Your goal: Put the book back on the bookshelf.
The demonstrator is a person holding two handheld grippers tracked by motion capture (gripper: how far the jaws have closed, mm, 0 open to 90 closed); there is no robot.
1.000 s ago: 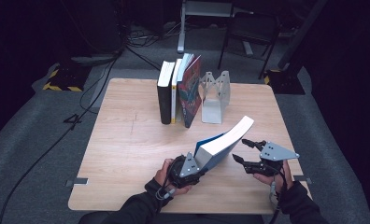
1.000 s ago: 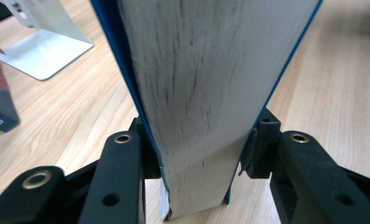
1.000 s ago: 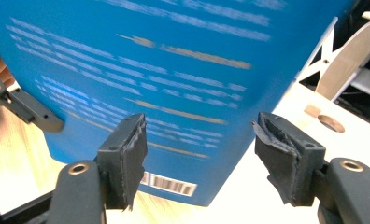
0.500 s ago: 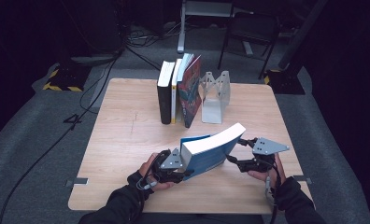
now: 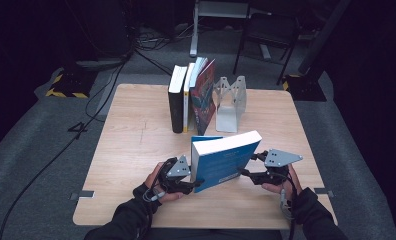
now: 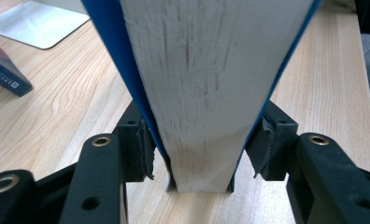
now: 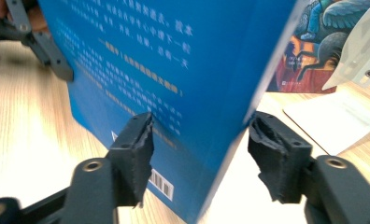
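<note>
A thick blue book (image 5: 223, 160) stands on its long edge near the front of the wooden table (image 5: 136, 145), page block up. My left gripper (image 5: 196, 183) is at its left end. In the left gripper view the jaws straddle the page edge (image 6: 211, 93); they have just been opening, and the pads (image 6: 143, 149) sit right beside the covers without squeezing. My right gripper (image 5: 246, 174) is at the right end and has just been closing. Its jaws straddle the book's corner (image 7: 174, 70), with a gap between the right pad (image 7: 272, 154) and the book.
Three upright books (image 5: 191, 97) lean against a white metal bookend (image 5: 231, 100) at the back middle of the table. The bookend's base plate (image 7: 332, 116) lies just beyond the held book. The table's front edge runs close under both hands.
The book has swung down from a steep upward tilt to nearly level on its edge. The left hand has shifted left along it. The left jaws have widened and the right jaws have narrowed.
</note>
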